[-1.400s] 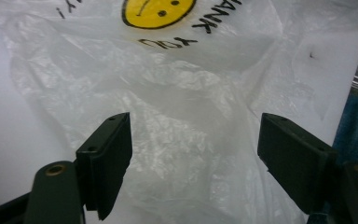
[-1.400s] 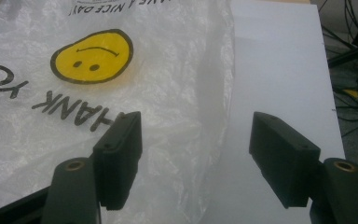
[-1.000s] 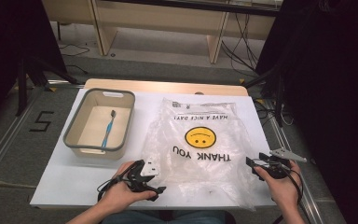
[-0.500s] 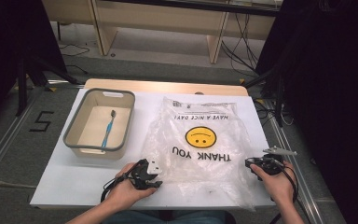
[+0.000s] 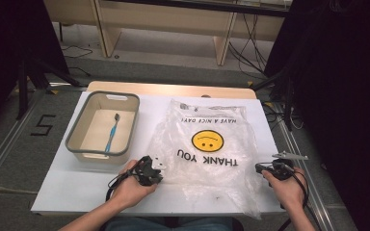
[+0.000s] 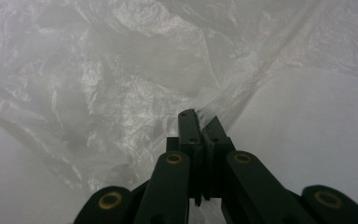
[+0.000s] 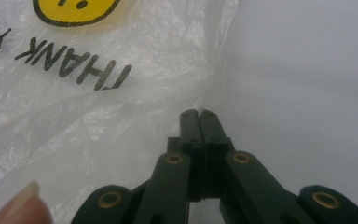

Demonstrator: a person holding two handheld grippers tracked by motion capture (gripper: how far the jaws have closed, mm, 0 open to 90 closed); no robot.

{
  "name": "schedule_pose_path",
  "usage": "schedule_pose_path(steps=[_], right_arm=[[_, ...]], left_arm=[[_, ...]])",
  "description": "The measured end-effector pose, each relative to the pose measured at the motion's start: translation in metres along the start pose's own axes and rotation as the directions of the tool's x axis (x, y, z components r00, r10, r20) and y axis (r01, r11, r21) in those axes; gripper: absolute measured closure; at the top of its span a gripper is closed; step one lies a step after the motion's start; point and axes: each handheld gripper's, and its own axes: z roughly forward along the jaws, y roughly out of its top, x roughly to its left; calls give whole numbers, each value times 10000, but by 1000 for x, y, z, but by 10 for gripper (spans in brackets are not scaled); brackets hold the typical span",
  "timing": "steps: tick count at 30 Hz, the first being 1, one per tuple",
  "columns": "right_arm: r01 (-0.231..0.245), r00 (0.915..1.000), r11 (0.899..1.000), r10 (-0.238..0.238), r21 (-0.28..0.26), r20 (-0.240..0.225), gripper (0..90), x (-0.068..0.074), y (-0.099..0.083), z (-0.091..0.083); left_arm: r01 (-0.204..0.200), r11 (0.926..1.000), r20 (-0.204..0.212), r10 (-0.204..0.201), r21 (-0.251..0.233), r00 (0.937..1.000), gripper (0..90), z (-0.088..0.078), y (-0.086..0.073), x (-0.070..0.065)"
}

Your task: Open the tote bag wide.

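Left claw [image 6: 199, 116] has just clamped down on the bag [image 5: 207, 159]'s near-left edge, film pinched between the jaws; right claw [image 7: 199, 114] just closed on the near-right edge the same way; bag lies flat mid-surface [image 5: 77, 192], right of the bin [image 5: 79, 147] with the toothbrush [image 5: 111, 134]; thin, crinkly, slippery and near weightless, I'd guess, so pinch the edges, lift gently.
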Motion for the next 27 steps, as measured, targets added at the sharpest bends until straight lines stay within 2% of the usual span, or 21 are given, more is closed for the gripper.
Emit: schedule_pose_path(steps=[4,9,11,13,15,21,27], right_arm=[[0,10000,10000,0,-67,16,900,0,0,-4],[-82,9999,9999,81,-82,-113,900,4,-4,-12],[-95,9998,9999,94,-82,-154,900,5,-5,-13],[-19,9997,10000,17,-91,-244,900,7,-6,-16],[-53,9993,10000,51,-49,-357,900,11,-8,-20],[128,9971,9997,-114,184,-759,900,24,-11,-21],[109,9938,9995,-75,305,-1112,900,31,-14,-22]], left_arm=[[272,9995,-421,-278,-162,9987,892,-3,6,8],[692,9965,-839,-730,-471,9938,893,-5,18,21],[864,9944,-998,-922,-609,9907,893,-4,23,27],[861,9936,-1307,-952,-735,9868,893,-4,29,31],[1033,9903,-1363,-1154,-926,9839,893,-4,35,34],[1235,9844,-1975,-1468,-1257,9692,894,-2,50,45],[1613,9727,-2263,-1970,-1667,9539,893,0,60,57]])
